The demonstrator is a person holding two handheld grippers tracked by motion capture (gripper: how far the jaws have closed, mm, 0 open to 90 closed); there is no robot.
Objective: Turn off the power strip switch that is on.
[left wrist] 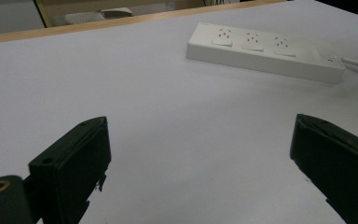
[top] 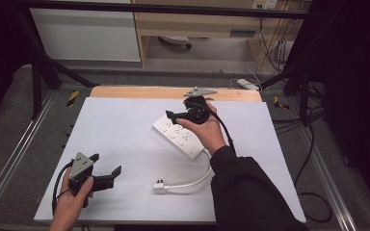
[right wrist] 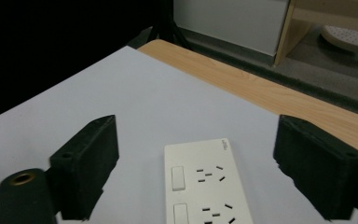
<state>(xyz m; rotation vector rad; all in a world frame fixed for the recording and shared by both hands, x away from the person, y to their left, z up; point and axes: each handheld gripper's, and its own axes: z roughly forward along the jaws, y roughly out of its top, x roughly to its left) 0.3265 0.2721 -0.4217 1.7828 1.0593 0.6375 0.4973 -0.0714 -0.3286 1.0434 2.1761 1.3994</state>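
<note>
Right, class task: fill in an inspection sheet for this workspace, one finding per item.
Surface: white sheet over a wooden table.
Job's things: white power strip lying flat, sockets up; its plug lies loose near the front edge.
Clutter: nothing seen.
Grippers: left gripper open, apart from the strip; right gripper open above the strip's far end.
Cables: strip's white cord curls forward; black cables on the floor.
Surroundings: dark frame, cabinet.

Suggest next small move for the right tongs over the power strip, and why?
Probably lower the right tongs back toward the power strip. They hang open above its far end, nothing between them, and the strip lies flat on the white table with its plug loose. The left tongs wait open, well away.
</note>
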